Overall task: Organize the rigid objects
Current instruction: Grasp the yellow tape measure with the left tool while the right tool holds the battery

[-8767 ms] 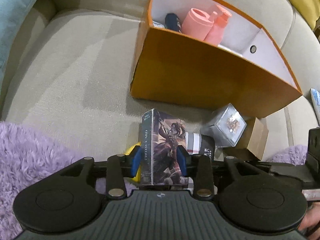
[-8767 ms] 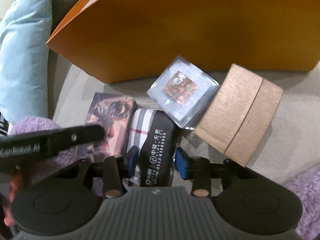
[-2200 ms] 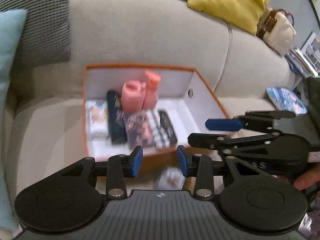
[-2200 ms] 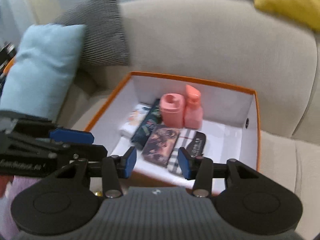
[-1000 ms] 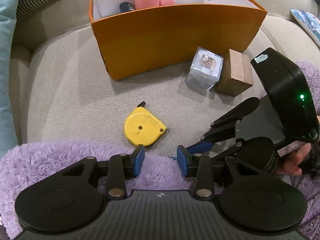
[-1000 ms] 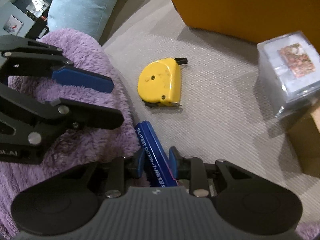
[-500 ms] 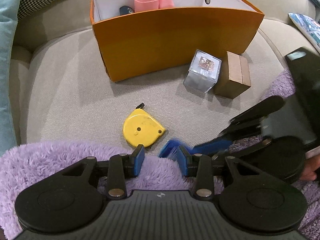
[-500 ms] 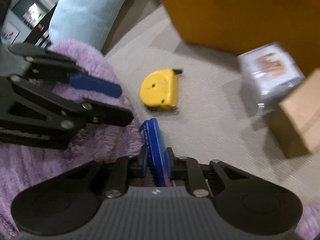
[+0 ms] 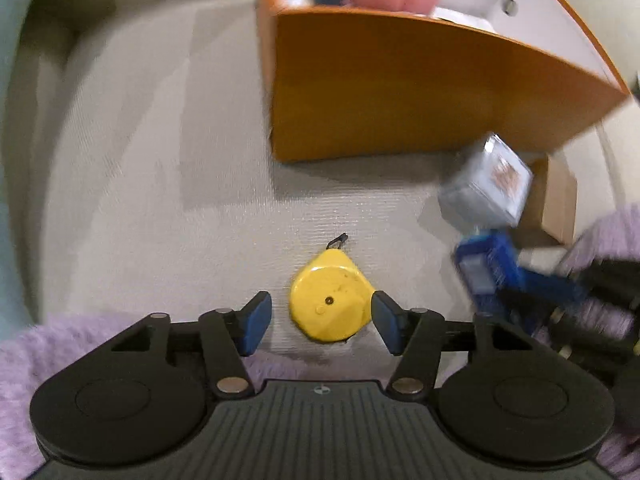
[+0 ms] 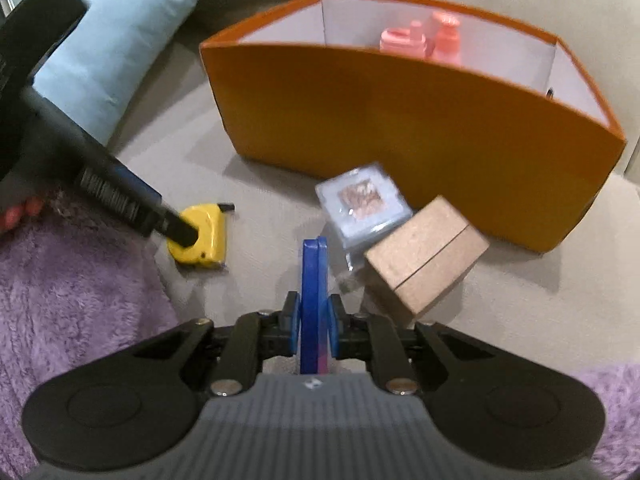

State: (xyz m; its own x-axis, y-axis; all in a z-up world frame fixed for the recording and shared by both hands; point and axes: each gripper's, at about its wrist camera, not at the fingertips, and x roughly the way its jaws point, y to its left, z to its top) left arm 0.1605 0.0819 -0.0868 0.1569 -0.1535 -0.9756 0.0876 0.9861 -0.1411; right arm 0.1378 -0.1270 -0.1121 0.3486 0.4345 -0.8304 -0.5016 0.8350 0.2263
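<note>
Beige sofa seat, purple fuzzy blanket, orange box

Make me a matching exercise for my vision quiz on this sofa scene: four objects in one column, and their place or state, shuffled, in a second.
1. yellow tape measure
2. blue flat box
3. pink containers
4. brown cardboard box

A. clamped in the right gripper
B. inside the orange bin
C. between the open fingers of the left gripper
D. on the sofa cushion beside the clear cube

Pairs: 1-C, 2-A, 3-B, 4-D
</note>
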